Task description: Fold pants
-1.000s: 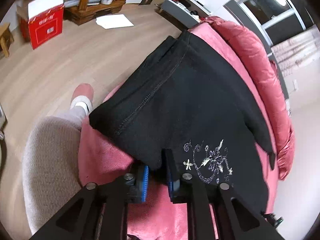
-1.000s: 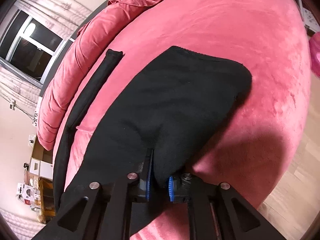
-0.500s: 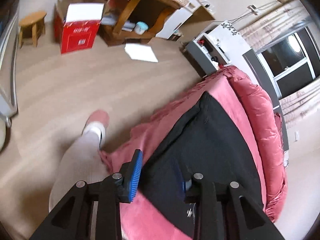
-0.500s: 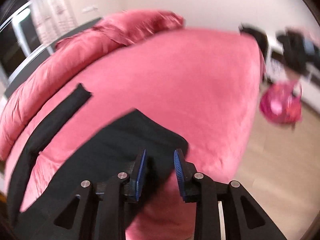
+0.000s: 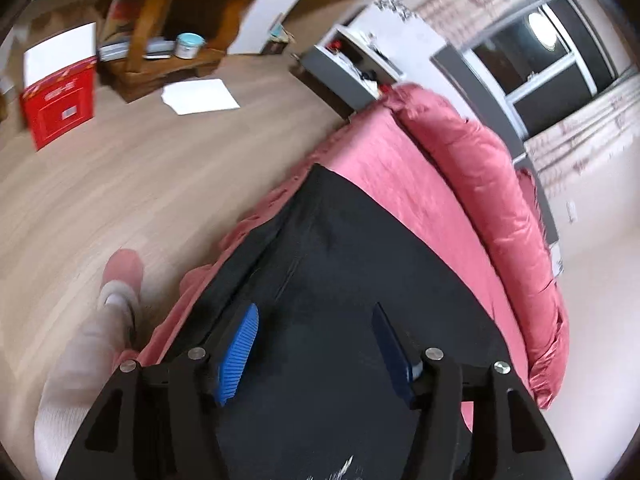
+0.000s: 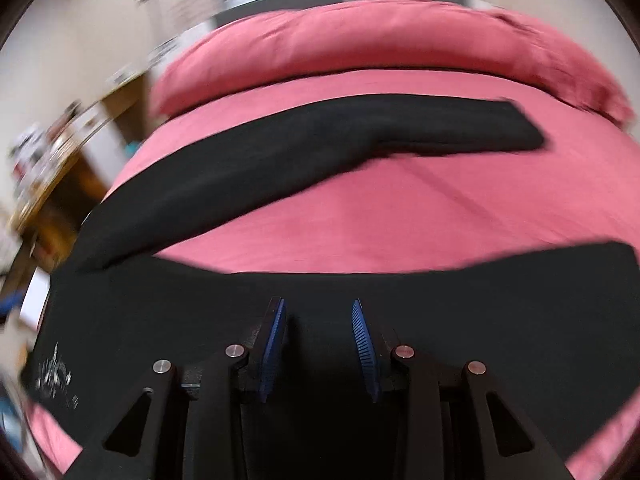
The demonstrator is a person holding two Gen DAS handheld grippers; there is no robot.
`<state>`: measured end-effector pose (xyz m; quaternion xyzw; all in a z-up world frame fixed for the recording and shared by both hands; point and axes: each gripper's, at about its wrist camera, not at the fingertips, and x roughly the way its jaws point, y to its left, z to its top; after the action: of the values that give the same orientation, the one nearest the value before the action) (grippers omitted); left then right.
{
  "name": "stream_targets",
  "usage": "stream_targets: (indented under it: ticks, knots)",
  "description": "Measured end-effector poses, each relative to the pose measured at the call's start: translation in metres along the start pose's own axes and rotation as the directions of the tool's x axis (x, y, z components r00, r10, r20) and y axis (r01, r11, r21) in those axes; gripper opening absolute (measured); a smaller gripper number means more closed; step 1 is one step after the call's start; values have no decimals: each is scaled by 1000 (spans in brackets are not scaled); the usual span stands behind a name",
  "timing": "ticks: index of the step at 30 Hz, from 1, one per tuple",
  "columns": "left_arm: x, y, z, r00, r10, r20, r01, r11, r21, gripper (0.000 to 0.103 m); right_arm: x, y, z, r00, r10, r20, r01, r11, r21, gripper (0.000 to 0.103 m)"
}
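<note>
Because the black cotton pants (image 6: 280, 320) lie spread on the pink velvety bed (image 6: 380, 220) with nothing pinched in either tool, this reads as a release between folds rather than a carry. The left gripper (image 5: 316, 354) hovers over the dark cloth near the bed's floor-side edge; its blue-padded fingers (image 5: 238, 354) are spreading, wide apart, with only flat fabric showing beneath the gap and nothing pressed. The right gripper (image 6: 320, 350) hangs over the broad part of the garment nearest the camera; its fingers (image 6: 364, 350) are also opening, moderately apart, pads clear of the cloth.

In the right wrist view the pants form a wide band along the bed's near edge, while one leg (image 6: 360, 136) runs away as a long dark strip toward the pink bolster-like cushion (image 6: 380, 40) at the far edge. A silvery embroidered motif (image 6: 56, 378) sits at the band's left end, by the bed's corner, so the decorated upper part probably stays face up on purpose. The legs appear to lie apart, which suggests the next move calls for bringing one over the other.

A person's leg in pale trousers (image 5: 80, 360) stands on the wooden floor (image 5: 120, 184) just beside the bed.
</note>
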<state>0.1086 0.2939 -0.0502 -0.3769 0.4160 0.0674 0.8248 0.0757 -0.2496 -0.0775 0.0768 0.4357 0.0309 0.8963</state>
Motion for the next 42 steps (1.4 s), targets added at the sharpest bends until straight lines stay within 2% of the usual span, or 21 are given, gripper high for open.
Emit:
stream_targets:
  ticks: [2, 5, 7, 9, 12, 14, 19, 21, 24, 26, 30, 32, 34, 39, 42]
  knots:
    - [19, -12, 17, 1000, -10, -17, 10, 999, 36, 62, 15, 23, 2, 999, 37, -12, -38, 997, -72, 35]
    - [42, -25, 39, 1000, 21, -4, -21, 996, 84, 62, 34, 46, 2, 998, 66, -18, -68, 986, -153, 37]
    - [63, -31, 60, 999, 49, -6, -48, 992, 117, 63, 40, 53, -1, 997, 81, -4, -81, 983, -166, 50]
    - [82, -35, 76, 997, 75, -18, -71, 985, 158, 63, 44, 54, -4, 995, 99, 8, -96, 980, -172, 57]
    - [113, -36, 100, 992, 121, -23, -114, 974, 196, 63, 46, 54, -12, 996, 85, 31, -77, 977, -197, 58]
    - [133, -34, 113, 989, 140, -38, -131, 974, 184, 63, 54, 55, -8, 996, 77, 42, -67, 978, -199, 59]
    - [177, -26, 129, 988, 119, -100, -105, 985, 134, 63, 54, 49, -9, 994, 101, 49, -90, 980, -179, 62]
    - [189, -22, 131, 989, 106, -102, -94, 989, 114, 63, 54, 48, -10, 993, 104, 52, -94, 980, -178, 62]
    - [204, -25, 132, 990, 102, -102, -88, 987, 133, 62, 54, 49, -12, 993, 106, 55, -95, 978, -186, 66]
    - [209, -25, 130, 991, 88, -99, -76, 990, 122, 59, 53, 52, -14, 993, 103, 54, -91, 977, -195, 67]
    - [200, -32, 127, 995, 83, -58, -74, 987, 143, 24, 53, 54, -14, 994, 97, 55, -84, 975, -204, 69]
    - [190, -42, 122, 994, 106, -25, -99, 975, 199, 20, 53, 54, -14, 994, 98, 54, -85, 975, -204, 69]
    - [177, -51, 118, 995, 100, 2, -98, 967, 233, 17, 54, 55, -14, 994, 101, 53, -88, 975, -203, 69]
    - [131, -64, 111, 999, 23, 36, -31, 964, 265, 16, 54, 57, -14, 994, 93, 53, -80, 974, -211, 69]
    - [94, -73, 101, 998, -44, 50, 26, 951, 308, 15, 53, 59, -14, 995, 85, 51, -72, 973, -217, 70]
